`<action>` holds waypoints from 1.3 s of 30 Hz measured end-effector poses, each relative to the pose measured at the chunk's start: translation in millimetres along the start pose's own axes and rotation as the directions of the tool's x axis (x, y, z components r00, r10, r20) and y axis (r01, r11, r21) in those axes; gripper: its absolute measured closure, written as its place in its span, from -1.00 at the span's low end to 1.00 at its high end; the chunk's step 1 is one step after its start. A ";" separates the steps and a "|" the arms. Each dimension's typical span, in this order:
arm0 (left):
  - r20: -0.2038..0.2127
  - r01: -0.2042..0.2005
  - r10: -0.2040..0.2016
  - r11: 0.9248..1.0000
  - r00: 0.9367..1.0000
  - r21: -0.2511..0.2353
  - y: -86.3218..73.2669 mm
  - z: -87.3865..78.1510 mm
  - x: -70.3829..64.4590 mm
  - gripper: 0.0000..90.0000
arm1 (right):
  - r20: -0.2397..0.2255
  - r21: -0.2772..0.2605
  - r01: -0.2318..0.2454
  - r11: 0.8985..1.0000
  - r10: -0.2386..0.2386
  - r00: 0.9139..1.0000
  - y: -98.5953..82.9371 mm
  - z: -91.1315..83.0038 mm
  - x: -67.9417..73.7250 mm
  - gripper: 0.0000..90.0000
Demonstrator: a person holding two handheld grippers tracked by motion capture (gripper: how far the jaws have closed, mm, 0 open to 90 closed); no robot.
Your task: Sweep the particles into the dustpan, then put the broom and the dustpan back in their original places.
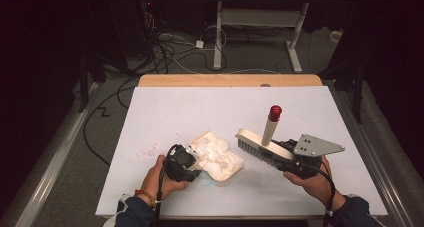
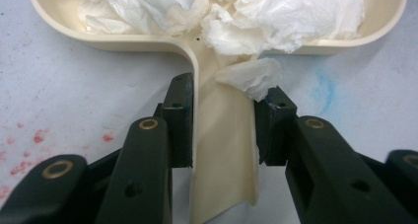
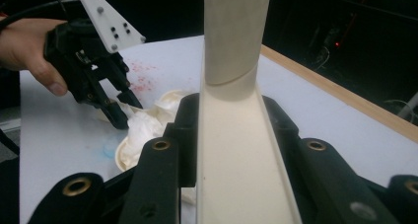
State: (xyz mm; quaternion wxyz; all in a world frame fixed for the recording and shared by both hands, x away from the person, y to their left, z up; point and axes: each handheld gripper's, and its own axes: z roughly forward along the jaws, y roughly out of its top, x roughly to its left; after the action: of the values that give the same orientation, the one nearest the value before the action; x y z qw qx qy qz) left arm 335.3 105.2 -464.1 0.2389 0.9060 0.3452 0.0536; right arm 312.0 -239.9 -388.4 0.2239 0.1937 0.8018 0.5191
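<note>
A cream dustpan (image 1: 231,171) heaped with crumpled white tissue (image 1: 216,153) lies near the middle of the white table. My left gripper (image 1: 192,163) is shut on its handle (image 2: 224,150), one jaw on each side. One wad of tissue (image 2: 251,76) spills onto the handle beside the right jaw. My right gripper (image 1: 281,154) is shut on a cream hand brush (image 1: 255,146), held just right of the pan with bristles down. Its round handle (image 1: 270,127) rises to a red tip (image 1: 275,111). In the right gripper view the brush body (image 3: 234,150) sits clamped between the jaws, with the left gripper (image 3: 121,113) and dustpan (image 3: 125,155) beyond.
Red specks (image 1: 148,149) dot the sheet left of the pan, and a faint blue smear (image 2: 325,88) lies beside the handle. A wooden table edge (image 1: 230,80) runs along the far side. Cables (image 1: 165,52) and a desk frame (image 1: 295,42) stand on the floor beyond.
</note>
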 end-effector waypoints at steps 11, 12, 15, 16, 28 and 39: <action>-0.010 0.016 -0.016 1.000 1.000 -0.016 -2.0 0.0 0.0 0.39 | 0.104 0.018 0.000 1.000 -0.001 0.995 -16.1 -29.0 -18.5 0.51; -0.011 0.017 -0.017 1.000 1.000 -0.017 -2.1 0.1 0.1 0.39 | 0.108 0.017 -0.001 1.000 -0.001 0.994 -17.7 -30.9 -20.2 0.51; -0.018 0.017 -0.018 1.000 1.000 -0.022 -2.7 0.0 -0.5 0.39 | 0.124 0.024 -0.007 1.000 0.004 0.992 -21.4 -35.9 -23.6 0.51; -0.020 0.018 -0.018 1.000 1.000 -0.024 -2.9 -0.1 -0.8 0.39 | 0.126 0.024 -0.013 1.000 0.010 0.992 -22.5 -37.1 -24.3 0.51; -0.027 0.045 -0.046 0.998 0.999 -0.042 -8.9 -6.3 3.2 0.40 | 0.101 0.033 -0.040 0.999 0.037 0.994 -23.5 -40.7 -28.0 0.51; -0.052 0.140 -0.145 0.986 0.988 -0.091 -24.5 -19.1 17.6 0.40 | 0.012 0.105 -0.087 0.991 0.086 0.996 -24.7 -45.6 -26.8 0.51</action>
State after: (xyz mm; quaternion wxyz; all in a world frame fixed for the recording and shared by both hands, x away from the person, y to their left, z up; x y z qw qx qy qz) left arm 328.9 140.1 -460.0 0.2712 0.8658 0.4134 0.0776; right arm 306.7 -297.9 -390.4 0.1937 0.2420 0.8181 0.4845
